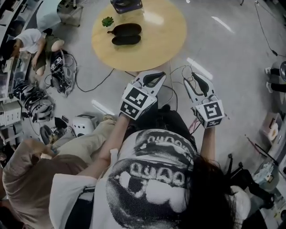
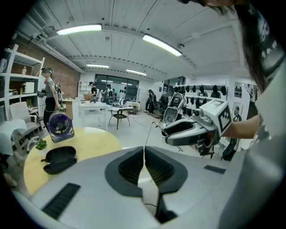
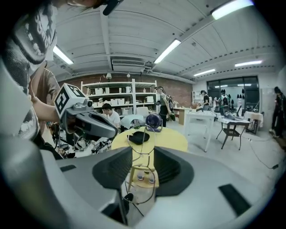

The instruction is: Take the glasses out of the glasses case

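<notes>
An open black glasses case point(image 1: 126, 34) lies on the round yellow table point(image 1: 165, 40), well ahead of both grippers; it also shows in the left gripper view point(image 2: 59, 159) and the right gripper view point(image 3: 139, 137). My right gripper point(image 1: 188, 79) is shut on thin wire-framed glasses point(image 3: 142, 176), whose nose pads sit between the jaws. My left gripper point(image 1: 160, 75) is shut on a thin wire arm of the glasses point(image 2: 145, 143) that rises from its tips. Both grippers hang side by side over the floor, short of the table.
A small purple fan point(image 1: 126, 4) and a green object point(image 1: 107, 21) share the table. Cables and gear point(image 1: 62, 74) and a white box point(image 1: 85, 125) lie on the floor at left. One person sits at far left point(image 1: 31, 42); another stands close at lower left point(image 1: 27, 174).
</notes>
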{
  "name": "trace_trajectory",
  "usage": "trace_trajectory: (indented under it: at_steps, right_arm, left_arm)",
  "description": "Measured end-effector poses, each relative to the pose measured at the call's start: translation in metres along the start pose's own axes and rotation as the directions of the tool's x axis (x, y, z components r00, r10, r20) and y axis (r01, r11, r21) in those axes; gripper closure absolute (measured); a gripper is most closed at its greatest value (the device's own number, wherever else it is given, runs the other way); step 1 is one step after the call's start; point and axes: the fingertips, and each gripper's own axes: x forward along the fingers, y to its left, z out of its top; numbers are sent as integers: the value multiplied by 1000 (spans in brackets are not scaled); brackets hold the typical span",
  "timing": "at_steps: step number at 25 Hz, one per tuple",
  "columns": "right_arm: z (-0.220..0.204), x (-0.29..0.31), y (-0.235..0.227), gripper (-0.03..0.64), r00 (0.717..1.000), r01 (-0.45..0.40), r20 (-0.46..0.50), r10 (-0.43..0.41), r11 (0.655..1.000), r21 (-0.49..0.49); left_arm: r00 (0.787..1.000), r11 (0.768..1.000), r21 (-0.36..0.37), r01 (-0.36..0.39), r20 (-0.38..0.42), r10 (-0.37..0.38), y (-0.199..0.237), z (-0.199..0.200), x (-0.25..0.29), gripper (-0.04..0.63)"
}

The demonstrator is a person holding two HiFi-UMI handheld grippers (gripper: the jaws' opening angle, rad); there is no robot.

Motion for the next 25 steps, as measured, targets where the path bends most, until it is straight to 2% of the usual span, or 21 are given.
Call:
trace_trajectory:
  at_steps: [5, 10, 17, 25]
  right_arm:
    - [-23, -39, 2, 466, 1000, 10, 2, -10, 1000, 7]
    - [-35, -60, 7, 466, 1000, 13, 9, -13, 1000, 21]
    - [-46, -84, 7, 468, 1000, 20, 16, -21, 999, 37]
    - [-49, -89, 11, 469, 999, 38, 18, -39, 998, 41]
  left_arm:
    - [1000, 1000, 0, 24, 14, -24, -48, 1, 2, 578]
    - [999, 999, 27, 42, -2, -42, -76, -3, 4, 578]
    - [998, 997, 47, 59, -7, -59, -105, -3, 5, 578]
    - [996, 994, 65, 85, -7, -85, -116, -4, 2, 578]
